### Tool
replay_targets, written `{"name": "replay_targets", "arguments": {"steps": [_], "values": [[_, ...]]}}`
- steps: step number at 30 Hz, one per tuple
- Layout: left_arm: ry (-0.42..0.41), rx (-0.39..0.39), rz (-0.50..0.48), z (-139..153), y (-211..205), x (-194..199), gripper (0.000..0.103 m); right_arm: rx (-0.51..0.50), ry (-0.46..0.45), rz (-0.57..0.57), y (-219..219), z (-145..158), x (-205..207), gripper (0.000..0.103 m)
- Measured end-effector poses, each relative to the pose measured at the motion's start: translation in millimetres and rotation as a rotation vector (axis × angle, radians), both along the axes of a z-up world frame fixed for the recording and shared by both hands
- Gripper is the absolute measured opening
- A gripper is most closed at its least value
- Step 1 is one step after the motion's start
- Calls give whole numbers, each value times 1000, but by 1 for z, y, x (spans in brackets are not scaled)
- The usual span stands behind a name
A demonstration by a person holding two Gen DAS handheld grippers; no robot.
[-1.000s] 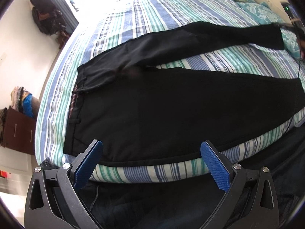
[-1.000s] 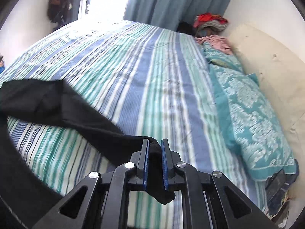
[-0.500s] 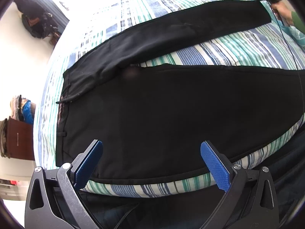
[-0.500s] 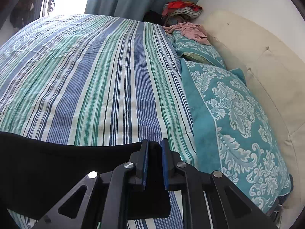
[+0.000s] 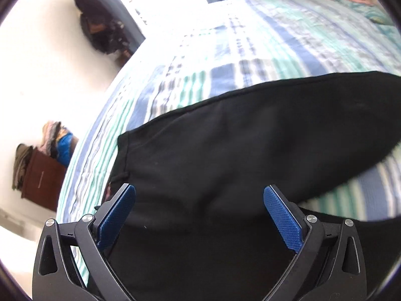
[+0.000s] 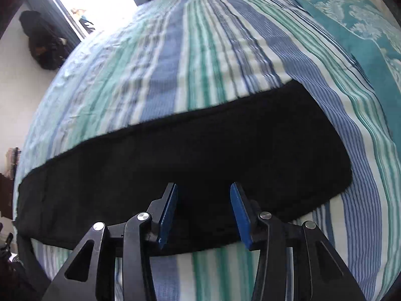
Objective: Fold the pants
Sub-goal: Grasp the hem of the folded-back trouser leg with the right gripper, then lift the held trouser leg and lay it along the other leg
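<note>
Where laid, pants (image 6: 200,155) lengthwise across bed (image 6: 175,50)

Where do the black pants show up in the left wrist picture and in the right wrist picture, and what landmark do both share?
Left wrist view: the black pants fill the centre and bottom, running off to the right, behind the open left tongs.
Right wrist view: the pants lie as a wide dark band across the middle, just beyond the opening right tongs, nothing between the pads.
Shared landmark: the striped bedspread beyond the pants.
</note>
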State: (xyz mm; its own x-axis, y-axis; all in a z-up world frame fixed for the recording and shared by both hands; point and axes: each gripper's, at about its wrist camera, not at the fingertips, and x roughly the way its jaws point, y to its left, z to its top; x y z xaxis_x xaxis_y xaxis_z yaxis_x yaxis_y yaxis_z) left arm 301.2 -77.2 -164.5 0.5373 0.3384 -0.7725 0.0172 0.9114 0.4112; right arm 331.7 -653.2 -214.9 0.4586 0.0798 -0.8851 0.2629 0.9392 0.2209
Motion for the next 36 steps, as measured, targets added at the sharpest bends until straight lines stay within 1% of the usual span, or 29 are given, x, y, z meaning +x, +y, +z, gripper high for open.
{"name": "replay_targets", "arguments": {"steps": [1,2,3,4,5,6,8,9,11,12,14,16,18,19,20,21,22,23,24,25,26,27,28,29,31,32,33,34,36], "values": [[30,43,71,-16,16,14,103,11,-38,-43,-11,1,-9,23],[70,40,131,-30,34,25,103,-15,-39,-100,-20,3,-17,24],[98,-56,152,-35,50,28,103,-40,-37,-141,-26,7,-25,26],[104,-143,172,-34,62,28,103,-48,-40,-164,-30,12,-32,27],[110,-178,177,-32,67,26,103,-63,-42,-179,-34,20,-40,34],[110,-169,167,-29,66,24,103,-82,-50,-186,-34,28,-50,42],[67,-121,139,-13,55,11,102,-78,-110,-186,-33,49,-76,46],[58,-123,114,-4,47,3,102,-63,-140,-193,-33,60,-93,51],[55,-190,36,12,31,-23,102,-4,-177,-210,-29,73,-135,57],[62,-218,-4,16,22,-38,102,21,-180,-212,-27,76,-157,58],[102,-239,-92,15,3,-70,102,81,-163,-194,-21,78,-202,58],[150,-227,-164,3,-14,-100,102,140,-146,-192,-13,74,-248,58],[194,-175,-219,-15,-27,-128,102,167,-98,-202,-9,57,-294,58],[203,-139,-231,-24,-29,-143,102,157,-58,-217,-10,46,-314,58],[184,-132,-240,-27,-29,-151,103,135,-19,-244,-12,34,-332,58],[160,-140,-247,-25,-25,-158,103,110,10,-278,-20,23,-348,50],[166,-135,-243,-23,-19,-163,103,106,-15,-299,-26,18,-365,38],[182,-135,-227,-21,-12,-165,103,95,-40,-333,-34,18,-377,22],[186,-138,-203,-17,-3,-166,103,80,-36,-382,-39,21,-384,17],[180,-134,-171,-12,8,-168,103,77,-43,-416,-41,25,-388,17],[167,-134,-144,-8,18,-170,102,39,-41,-427,-35,33,-387,24],[153,-140,-121,-5,27,-171,102,-18,-41,-401,-22,42,-382,40],[148,-144,-98,-5,36,-172,102,-46,-50,-353,-9,48,-378,52],[161,-146,-75,-10,44,-171,102,-46,-51,-309,6,50,-372,65],[192,-185,-48,-19,56,-168,103,-17,-9,-222,34,40,-357,67],[194,-205,-34,-18,59,-168,103,-47,54,-157,47,34,-345,67],[191,-206,-25,-13,59,-167,102,-105,84,-124,57,34,-337,67],[173,-205,-36,-4,56,-165,102,-155,86,-107,65,38,-332,67],[98,-223,-71,20,50,-158,102,-132,13,-82,74,60,-323,67]]}}
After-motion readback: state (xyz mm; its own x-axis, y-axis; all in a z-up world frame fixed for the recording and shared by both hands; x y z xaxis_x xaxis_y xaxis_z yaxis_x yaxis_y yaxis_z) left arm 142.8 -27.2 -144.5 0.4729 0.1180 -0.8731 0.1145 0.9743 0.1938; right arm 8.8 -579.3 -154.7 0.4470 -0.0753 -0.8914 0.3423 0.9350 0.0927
